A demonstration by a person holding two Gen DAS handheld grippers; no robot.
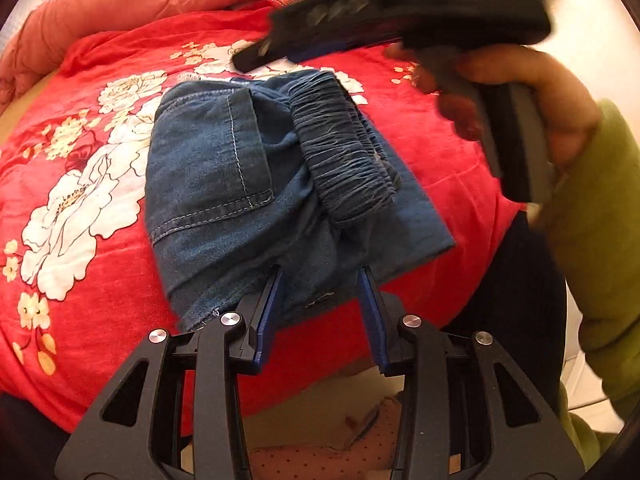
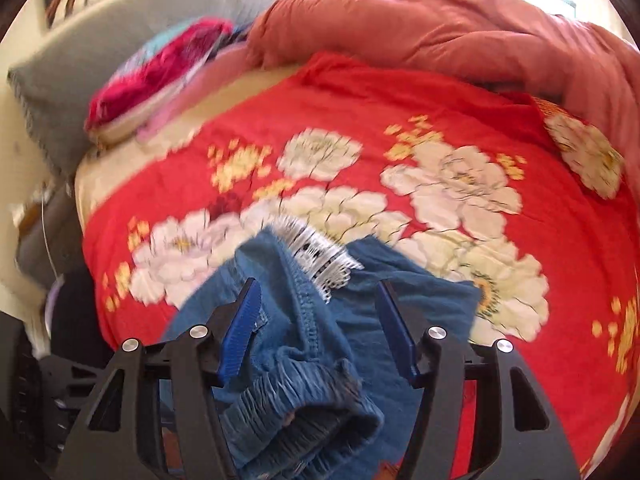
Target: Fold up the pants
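Folded pants [image 1: 256,200] sit on the red floral bedspread [image 1: 80,184], so everything's relative to them. My left gripper [image 1: 320,276] is spread at their near edge, denim between the fingers, pads not squeezing. Only that view catches my right hand [image 1: 520,96] above them. My right gripper [image 2: 316,292] is spread over the elastic waistband [image 2: 296,412]; a grey pillow [image 2: 80,60] shows only there.

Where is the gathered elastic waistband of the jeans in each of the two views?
Left wrist view: the waistband lies right of centre, on top of the folded jeans.
Right wrist view: bottom centre, below the tool's fingers.
Shared landmark: the red flowered blanket.
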